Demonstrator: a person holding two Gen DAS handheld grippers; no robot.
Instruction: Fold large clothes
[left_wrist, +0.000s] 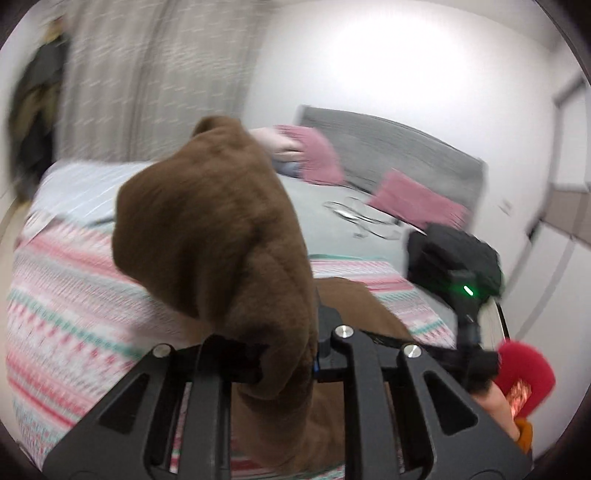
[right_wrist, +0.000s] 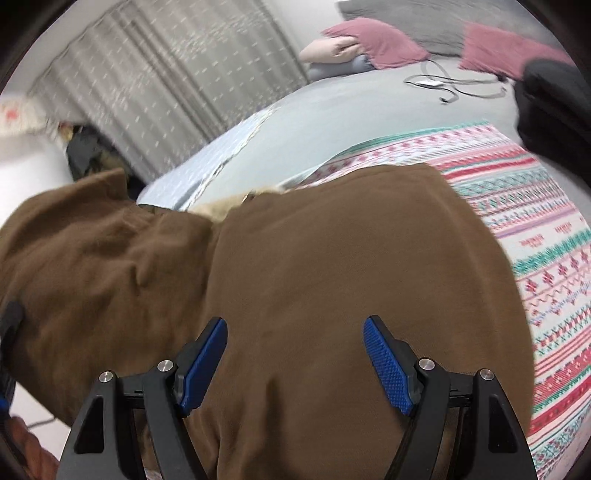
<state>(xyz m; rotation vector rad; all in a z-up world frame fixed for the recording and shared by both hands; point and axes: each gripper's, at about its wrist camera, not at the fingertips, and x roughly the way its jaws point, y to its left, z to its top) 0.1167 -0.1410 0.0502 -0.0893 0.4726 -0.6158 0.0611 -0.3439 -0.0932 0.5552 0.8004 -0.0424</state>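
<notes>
Pinched in the left tongs (left_wrist: 284, 363), a corner of the brown garment (right_wrist: 332, 277) is raised; the rest is spread on the bed (right_wrist: 535, 258), directly beneath the wide-open, empty right tongs (right_wrist: 295, 363).

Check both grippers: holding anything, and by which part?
Left gripper is shut on the brown garment, pinching a bunched fold, apparently a sleeve, lifted off the bed. Right gripper is open above it, holding nothing.

2 pink pillows (right_wrist: 373, 42) lean on a grey headboard (left_wrist: 399, 151) (cables (right_wrist: 443, 86) lie nearby).
</notes>
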